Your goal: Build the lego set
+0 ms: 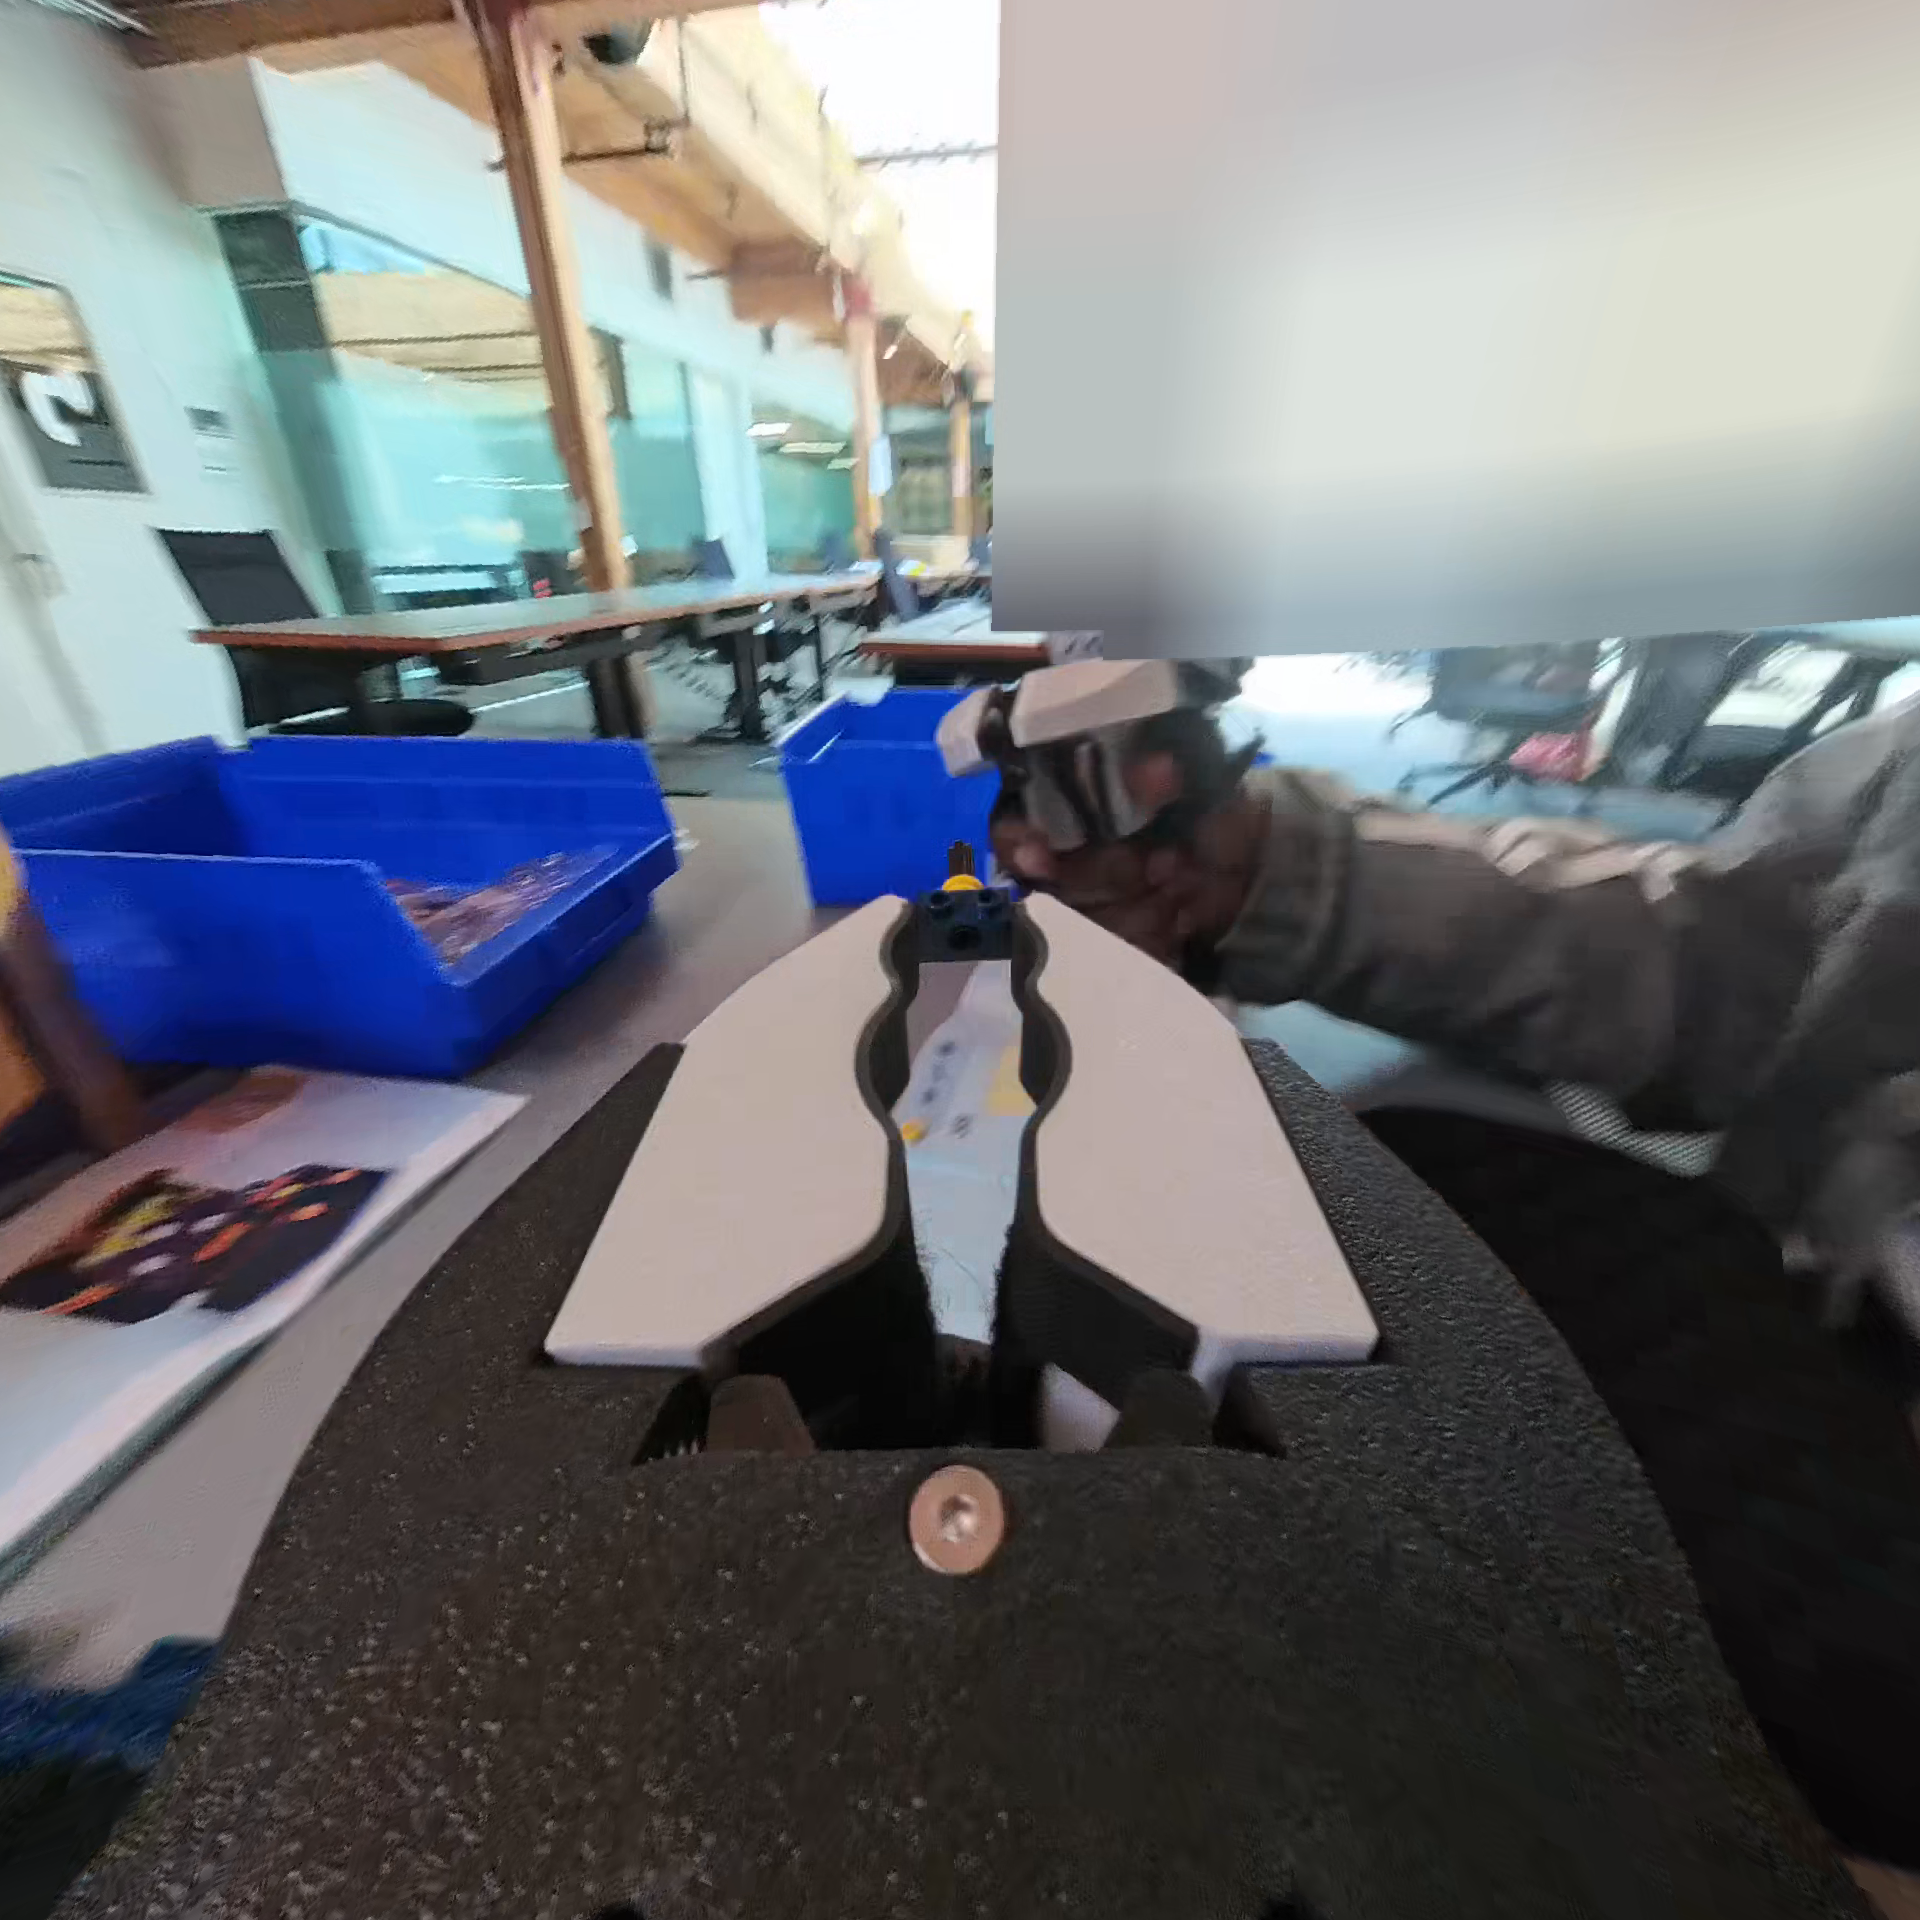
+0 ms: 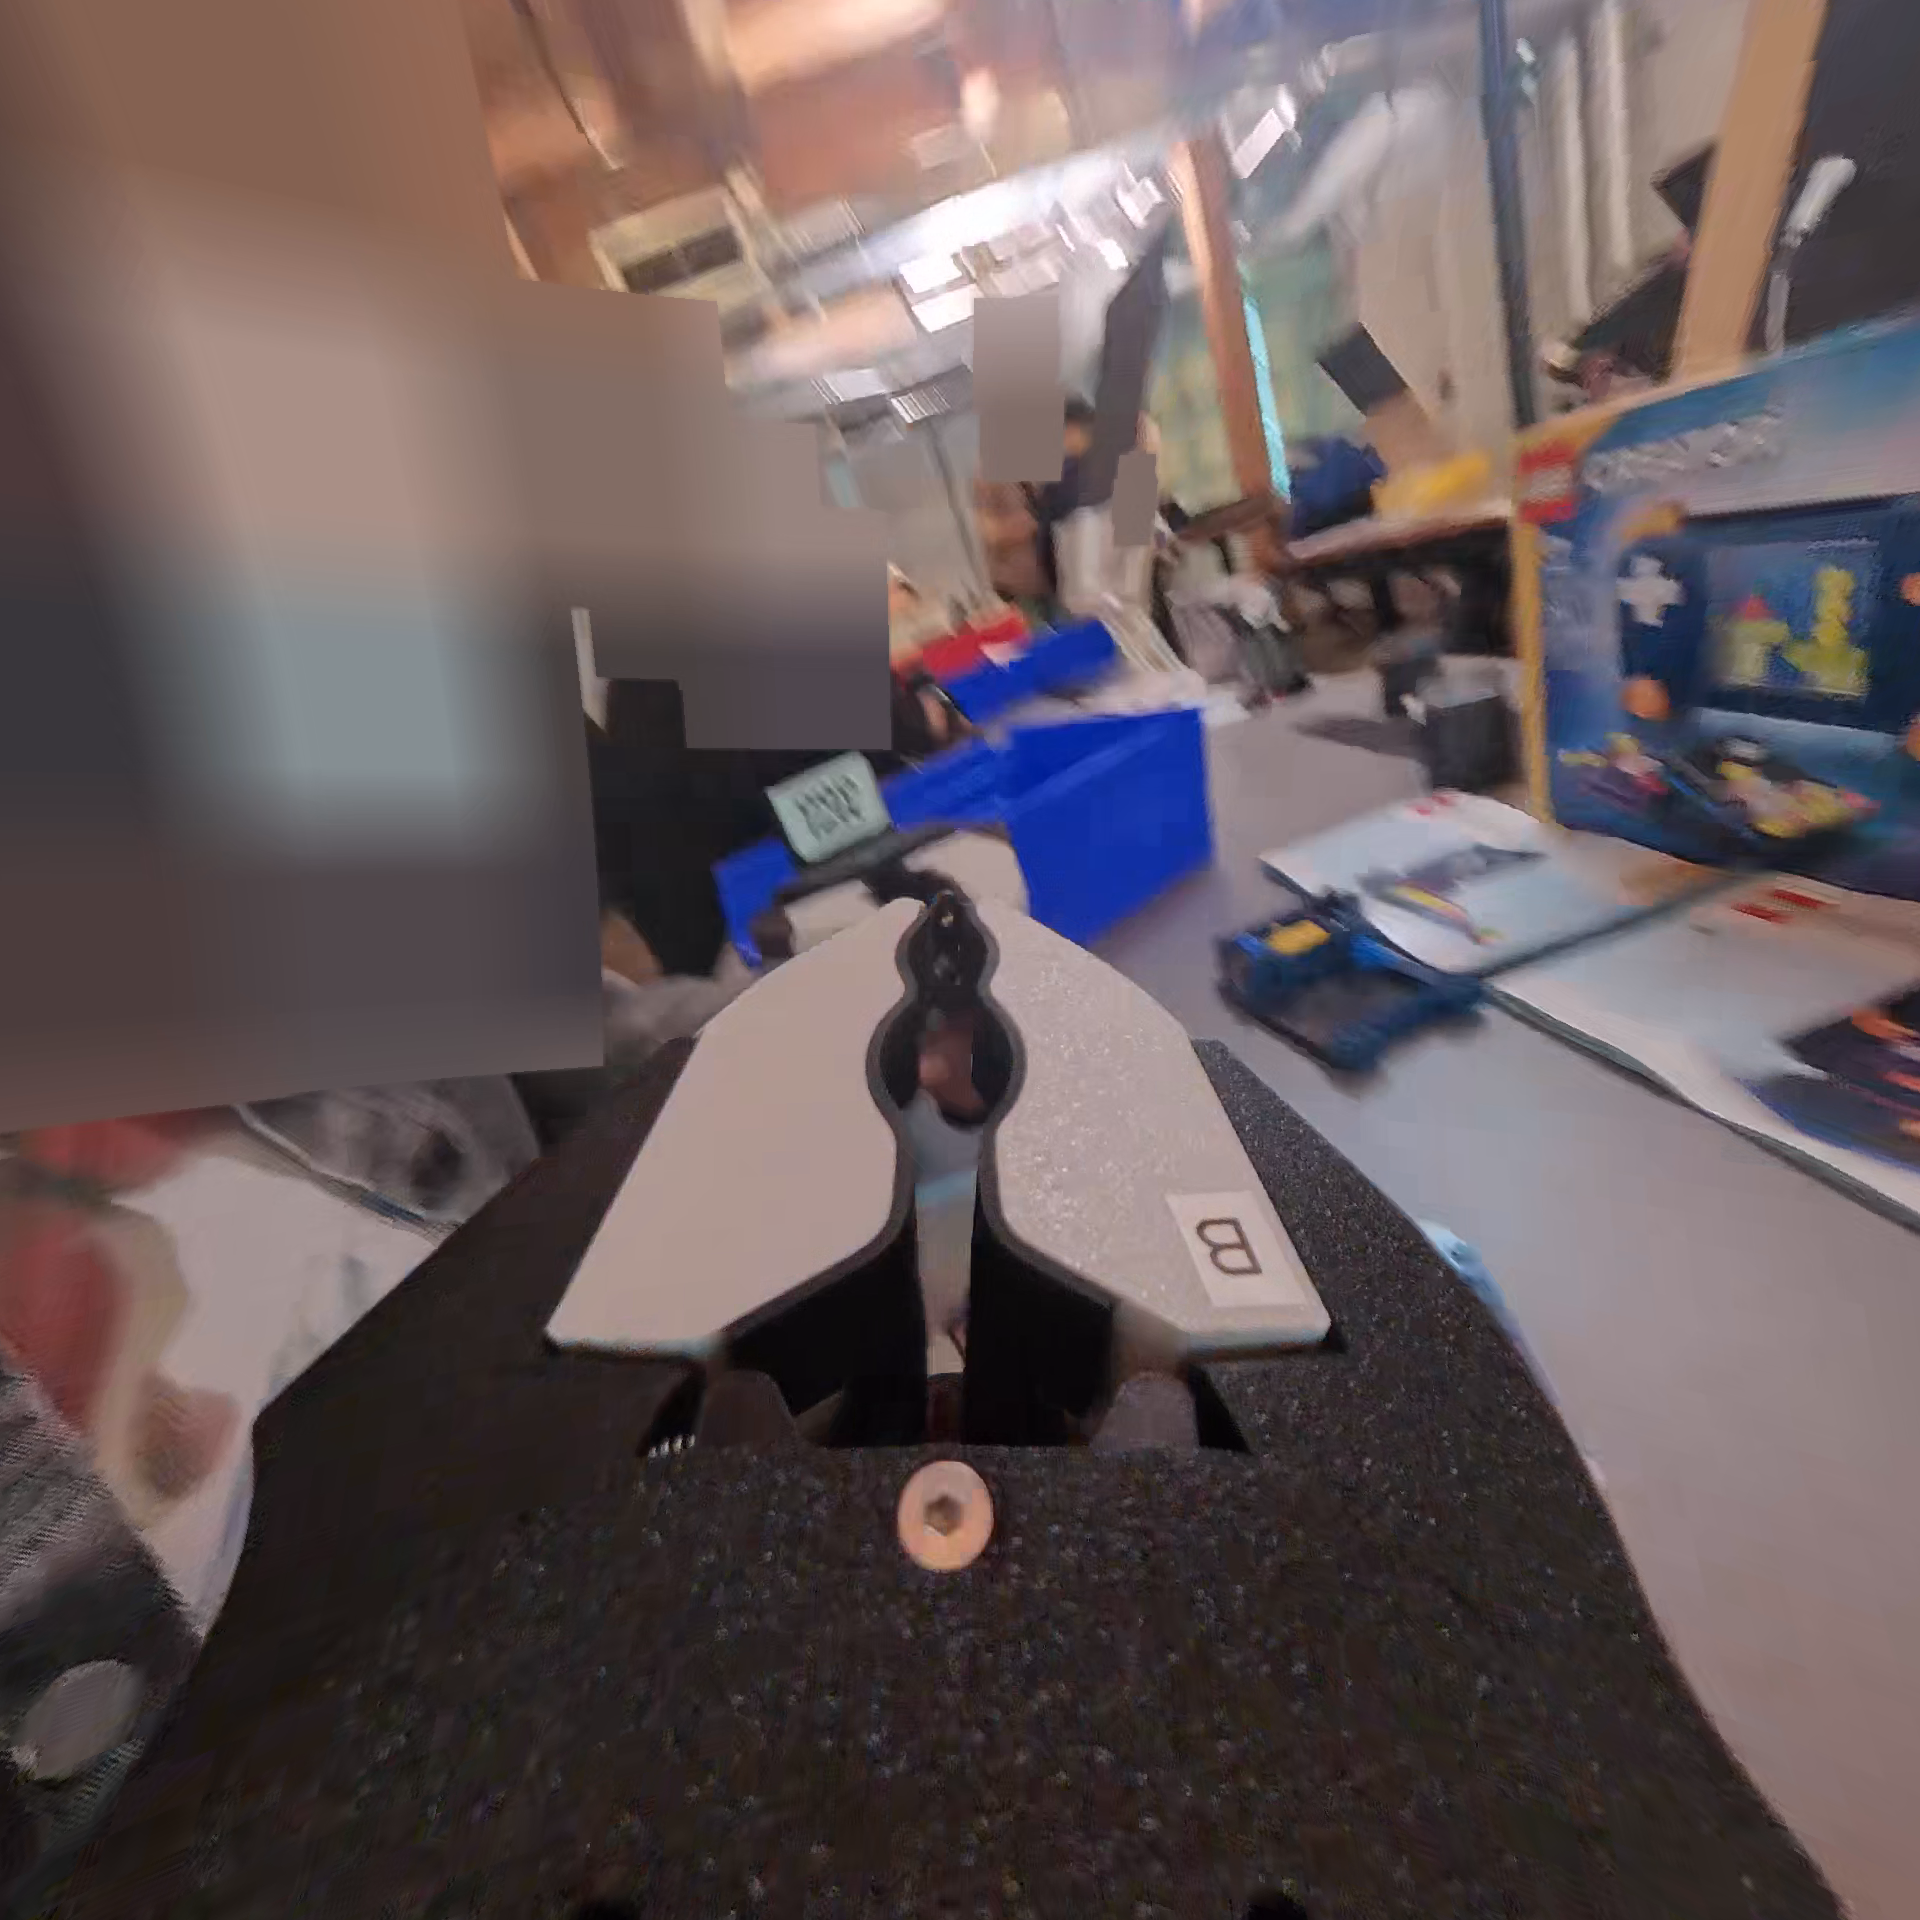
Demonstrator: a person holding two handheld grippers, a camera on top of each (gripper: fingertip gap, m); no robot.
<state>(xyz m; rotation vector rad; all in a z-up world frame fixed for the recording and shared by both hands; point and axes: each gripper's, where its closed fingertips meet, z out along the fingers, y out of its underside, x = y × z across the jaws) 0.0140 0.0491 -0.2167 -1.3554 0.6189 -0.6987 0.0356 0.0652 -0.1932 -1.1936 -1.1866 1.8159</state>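
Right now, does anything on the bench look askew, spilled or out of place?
Nothing looks spilled or broken. The small blue brick model lies slanted, half on the open instruction booklet. A blue bin looks tilted, though blur may exaggerate that. The left gripper holds a dark blue brick squarely.

Lettered sticker (image 2: 1231, 1247), printed toy box (image 2: 1714, 623)

Glossy plastic bins (image 1: 312, 894), matt tabletop (image 2: 1558, 1195), paper booklet (image 1: 208, 1226)
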